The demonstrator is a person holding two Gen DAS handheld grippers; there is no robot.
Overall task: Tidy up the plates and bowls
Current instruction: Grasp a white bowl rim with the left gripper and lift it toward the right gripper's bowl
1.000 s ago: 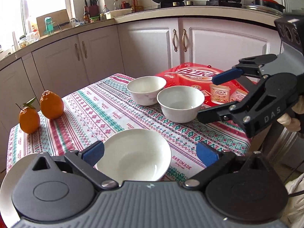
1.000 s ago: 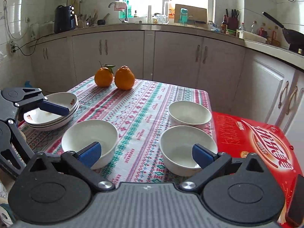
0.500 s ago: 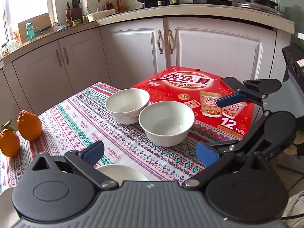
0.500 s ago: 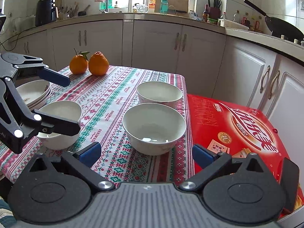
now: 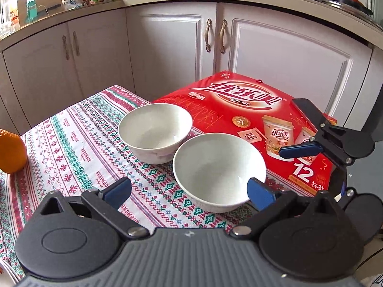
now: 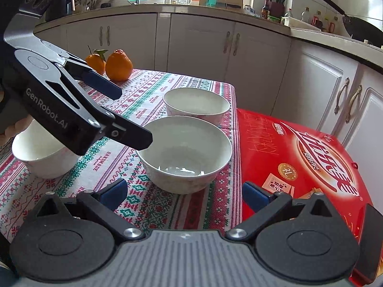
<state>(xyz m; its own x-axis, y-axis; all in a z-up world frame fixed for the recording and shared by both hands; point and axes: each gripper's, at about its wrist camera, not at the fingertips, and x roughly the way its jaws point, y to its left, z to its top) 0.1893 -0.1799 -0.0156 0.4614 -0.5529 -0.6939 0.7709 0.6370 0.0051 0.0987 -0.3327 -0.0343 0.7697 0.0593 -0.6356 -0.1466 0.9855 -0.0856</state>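
Three white bowls stand on the patterned tablecloth. The near bowl (image 5: 219,171) (image 6: 186,151) sits by the red box, a second bowl (image 5: 155,131) (image 6: 196,104) behind it, and a third bowl (image 6: 39,154) at the left, partly hidden by the left gripper. My left gripper (image 5: 189,192) is open, its right pad at the near bowl's rim. It also shows in the right wrist view (image 6: 134,117), over the table. My right gripper (image 6: 184,193) is open just before the near bowl, and shows in the left wrist view (image 5: 296,129) over the box.
A large red carton (image 5: 249,110) (image 6: 304,157) lies beside the table on the right. Two oranges (image 6: 112,63) sit at the table's far corner. White kitchen cabinets (image 5: 167,43) stand behind. A plate edge (image 5: 6,271) shows at the lower left.
Both grippers have moved toward the near bowl by the red carton. The left gripper has swung right, away from the third bowl and the plates. Both stay open.
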